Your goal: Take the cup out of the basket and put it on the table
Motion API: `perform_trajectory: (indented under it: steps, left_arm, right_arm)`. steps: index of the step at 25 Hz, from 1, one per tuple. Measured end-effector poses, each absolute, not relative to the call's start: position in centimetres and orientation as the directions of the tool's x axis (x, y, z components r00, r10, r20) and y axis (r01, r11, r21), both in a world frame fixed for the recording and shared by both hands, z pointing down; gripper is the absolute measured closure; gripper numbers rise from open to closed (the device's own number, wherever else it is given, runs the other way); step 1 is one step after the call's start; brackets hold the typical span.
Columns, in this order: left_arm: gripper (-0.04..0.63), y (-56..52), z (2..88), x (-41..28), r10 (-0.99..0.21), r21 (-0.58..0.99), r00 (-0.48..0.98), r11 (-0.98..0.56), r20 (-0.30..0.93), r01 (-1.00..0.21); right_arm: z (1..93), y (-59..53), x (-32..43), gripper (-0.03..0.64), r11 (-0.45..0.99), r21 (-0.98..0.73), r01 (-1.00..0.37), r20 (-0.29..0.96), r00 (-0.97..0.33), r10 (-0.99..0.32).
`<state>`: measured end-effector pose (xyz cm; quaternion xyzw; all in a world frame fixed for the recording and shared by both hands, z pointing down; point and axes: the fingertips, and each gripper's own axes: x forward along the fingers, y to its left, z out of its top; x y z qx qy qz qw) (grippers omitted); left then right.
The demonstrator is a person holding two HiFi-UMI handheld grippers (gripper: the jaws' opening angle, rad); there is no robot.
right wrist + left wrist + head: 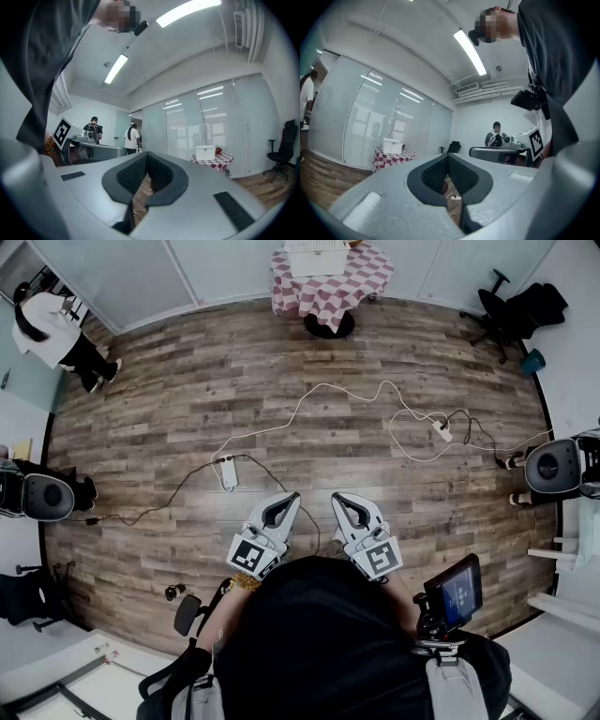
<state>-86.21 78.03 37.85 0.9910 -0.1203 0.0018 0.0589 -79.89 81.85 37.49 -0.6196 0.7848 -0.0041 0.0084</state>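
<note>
Both the left gripper [289,501] and the right gripper [341,500] are clenched on nothing, well apart from the bench [330,287]. The basket [317,253] sits on that bench. The cup shows in no view and is presumably inside the basket. A cable [337,388] loops over the floor [187,399] between the grippers and the bench, so walking over could snag a foot. Only the head view shows that cable's run. The gripper views show the basket side-on, never its inside.
</note>
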Motion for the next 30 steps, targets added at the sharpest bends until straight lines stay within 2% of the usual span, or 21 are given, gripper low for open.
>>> perform_trajectory:
  steps: [15, 23, 30]
  left_arm:
    - [0.592, 81.0, 38.6, -77.7, -0.247, 0.087, 0.968, -0.964, 0.051, -0.251]
    - [0.592, 81.6, 39.9, -74.5, -0.311, 0.085, 0.947, -0.944, 0.081, -0.318]
    - [0.592, 80.9, 40.1, -72.1, -0.307, 0.087, 0.948, -0.945, 0.083, -0.314]
  right_arm:
    - [40.1, 85.1, -69.5, 0.606, 0.207, -0.062, -0.976, -0.013, -0.207, -0.978]
    - [41.3, 86.4, -64.4, 0.606, 0.256, -0.033, -0.966, 0.003, -0.257, -0.966]
    - [40.9, 85.4, -62.5, 0.606, 0.267, -0.033, -0.963, -0.018, -0.266, -0.964]
